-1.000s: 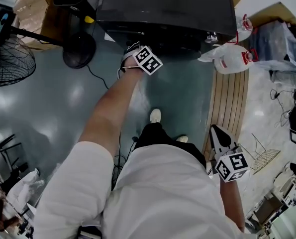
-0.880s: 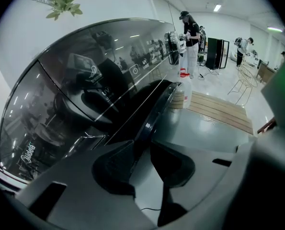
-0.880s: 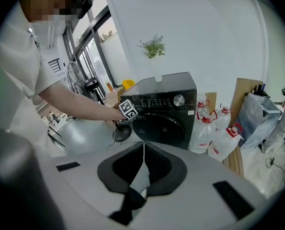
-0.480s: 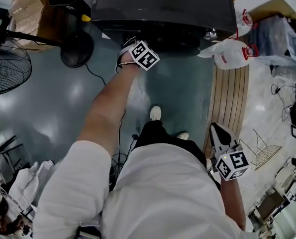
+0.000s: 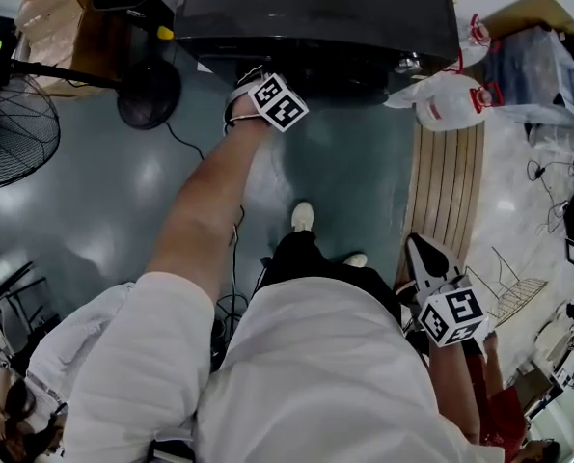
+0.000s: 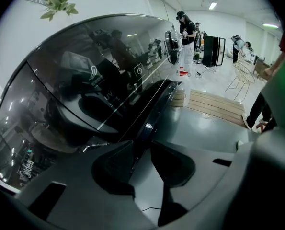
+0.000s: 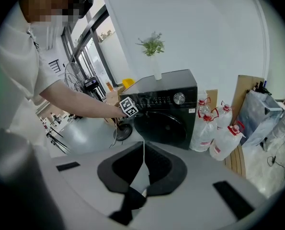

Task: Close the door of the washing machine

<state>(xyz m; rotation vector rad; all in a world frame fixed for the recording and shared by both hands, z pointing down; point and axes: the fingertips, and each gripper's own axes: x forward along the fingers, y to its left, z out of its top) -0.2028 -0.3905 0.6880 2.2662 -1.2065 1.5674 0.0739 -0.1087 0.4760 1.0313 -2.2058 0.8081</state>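
Note:
The black washing machine [image 5: 315,8] stands at the top of the head view. My left gripper [image 5: 255,85] is at the left side of its front. In the left gripper view the glossy rim of the round door [image 6: 154,114] runs between the jaws of the left gripper [image 6: 142,150], which are shut on it; the door lies almost flat against the machine front [image 6: 85,80]. The right gripper view shows the door [image 7: 164,123] and the left gripper [image 7: 132,110] at its left edge. My right gripper [image 5: 419,247] hangs by my right hip, its jaws [image 7: 143,147] shut and empty.
Large water jugs [image 5: 446,99] stand right of the machine, next to a wooden slat mat [image 5: 446,191]. A floor fan [image 5: 16,133] and its round base [image 5: 150,95] are at the left, with a cable on the floor. A plant [image 7: 153,44] tops the machine. A person in white [image 5: 45,365] stands at lower left.
My left gripper has shifted slightly up toward the machine front. The right gripper has barely moved. A person in white has come further into view at the lower left.

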